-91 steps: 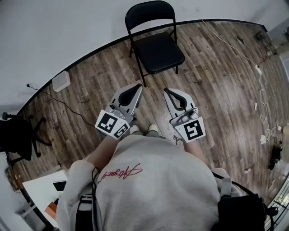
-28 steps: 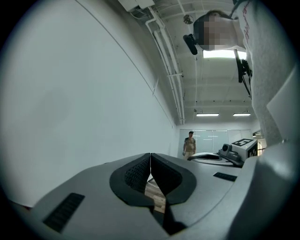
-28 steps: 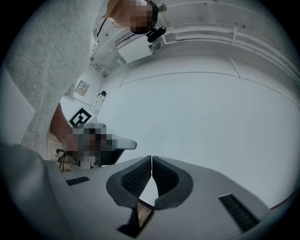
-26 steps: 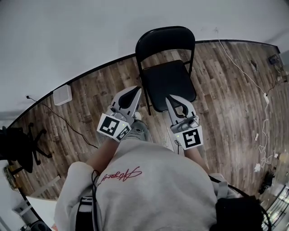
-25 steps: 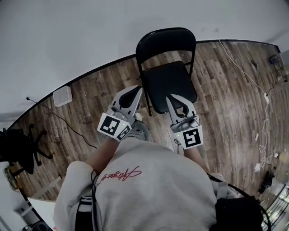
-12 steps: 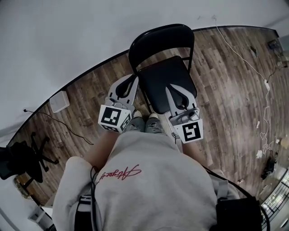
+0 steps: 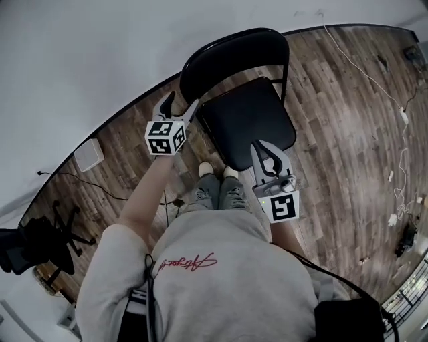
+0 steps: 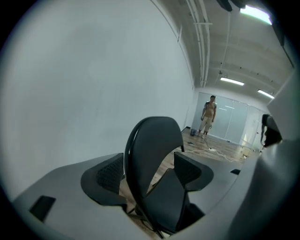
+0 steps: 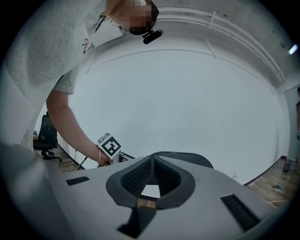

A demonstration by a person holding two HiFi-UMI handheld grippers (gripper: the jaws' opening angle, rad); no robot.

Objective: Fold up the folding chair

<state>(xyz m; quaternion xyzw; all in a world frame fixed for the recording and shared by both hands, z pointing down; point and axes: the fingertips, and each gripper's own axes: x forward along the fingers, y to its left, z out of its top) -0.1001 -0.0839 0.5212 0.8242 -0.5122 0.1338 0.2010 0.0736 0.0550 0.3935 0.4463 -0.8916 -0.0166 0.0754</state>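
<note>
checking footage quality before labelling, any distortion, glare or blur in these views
Head view: heavy fisheye, floor bows round the chair, even light, sharp. Left gripper view: dark round rim, ceiling light glares top right, chair crisp. Right gripper view: same rim, near fingers soft.

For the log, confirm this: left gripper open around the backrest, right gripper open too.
Wrong on the right gripper: the right gripper view shows it shut. The left gripper has just been opening, backrest between its jaws.

Left claw [image 7: 178, 104] widening, right claw [image 7: 263, 147] clenched
</note>
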